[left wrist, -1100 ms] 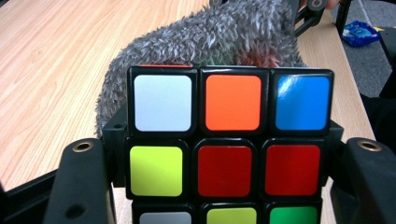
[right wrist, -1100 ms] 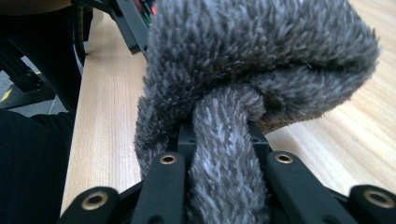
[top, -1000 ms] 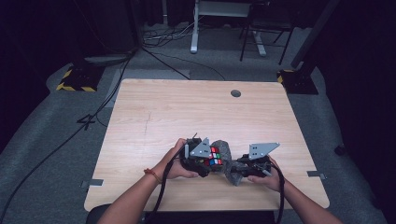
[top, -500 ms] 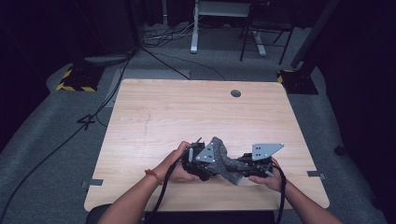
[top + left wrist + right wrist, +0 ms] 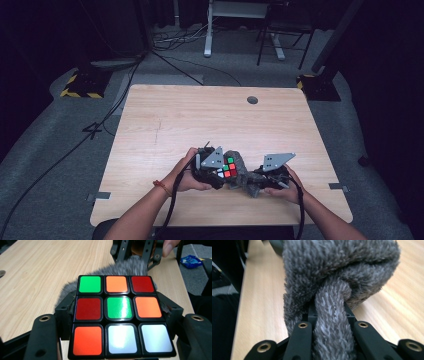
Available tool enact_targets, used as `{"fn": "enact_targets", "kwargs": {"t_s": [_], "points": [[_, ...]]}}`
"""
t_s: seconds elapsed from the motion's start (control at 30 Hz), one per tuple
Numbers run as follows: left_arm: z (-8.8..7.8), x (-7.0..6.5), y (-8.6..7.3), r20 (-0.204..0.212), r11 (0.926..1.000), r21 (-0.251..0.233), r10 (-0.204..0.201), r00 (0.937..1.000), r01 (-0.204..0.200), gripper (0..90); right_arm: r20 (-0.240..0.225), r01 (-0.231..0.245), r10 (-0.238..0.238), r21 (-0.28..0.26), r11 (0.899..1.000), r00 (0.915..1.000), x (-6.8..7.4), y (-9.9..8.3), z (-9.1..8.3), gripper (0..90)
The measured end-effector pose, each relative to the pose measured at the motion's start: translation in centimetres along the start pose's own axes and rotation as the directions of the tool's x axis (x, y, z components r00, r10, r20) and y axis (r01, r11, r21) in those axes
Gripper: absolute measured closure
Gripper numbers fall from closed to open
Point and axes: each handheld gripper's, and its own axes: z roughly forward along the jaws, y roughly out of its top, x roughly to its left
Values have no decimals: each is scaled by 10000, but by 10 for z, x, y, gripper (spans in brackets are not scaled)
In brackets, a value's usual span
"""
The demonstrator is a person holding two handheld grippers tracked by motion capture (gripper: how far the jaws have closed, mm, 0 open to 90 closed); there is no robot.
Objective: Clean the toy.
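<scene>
My left gripper [image 5: 218,173] is shut on a Rubik's cube [image 5: 119,307], its black fingers [image 5: 62,315] pressing the cube's two sides. The face towards the camera shows green, orange, red and white tiles. In the high view the cube [image 5: 229,169] sits just above the table near the front edge. My right gripper [image 5: 331,322] is shut on a fold of grey fluffy cloth [image 5: 337,270]. The cloth [image 5: 244,175] bunches against the cube's right and far side, between the two grippers. A hand holds each gripper.
The wooden table [image 5: 200,120] stretches away from the hands, with a round cable hole [image 5: 252,100] near its far edge. Beyond the table's right edge a small blue packet [image 5: 191,261] lies on the grey floor. Cables and a desk frame [image 5: 235,20] stand behind the table.
Half a second ago the grey cloth lay over the cube and hid its tiles. It has since slid off to the right, and the coloured top face shows again. Both hands stay in place.
</scene>
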Motion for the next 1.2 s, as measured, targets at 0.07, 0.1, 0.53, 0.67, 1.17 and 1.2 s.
{"fn": "enact_targets", "kwargs": {"t_s": [0.07,0.1,0.53,0.67,1.17,1.2], "points": [[3,-2,0,-22,9995,270,183,9998,-182,333,-10,-1,0,-373,9993,10000,1,4,-4,772],[6,-3,-1,-36,9988,415,262,9997,-260,333,-79,-21,16,-630,9980,10000,2,5,-7,772],[2,-7,6,78,9997,-62,242,9997,-241,333,301,14,-9,-183,9998,9995,4,7,-4,773],[-6,-5,8,93,9987,-498,107,9999,-102,333,97,-110,108,180,9998,9999,4,4,1,772],[-9,-1,3,336,9943,-1007,-324,9989,356,325,-459,-237,199,-848,9961,9988,6,4,-4,772],[-9,0,3,383,9939,-1031,-354,9986,391,324,-499,-241,195,-942,9953,9986,6,3,-6,772]]}}
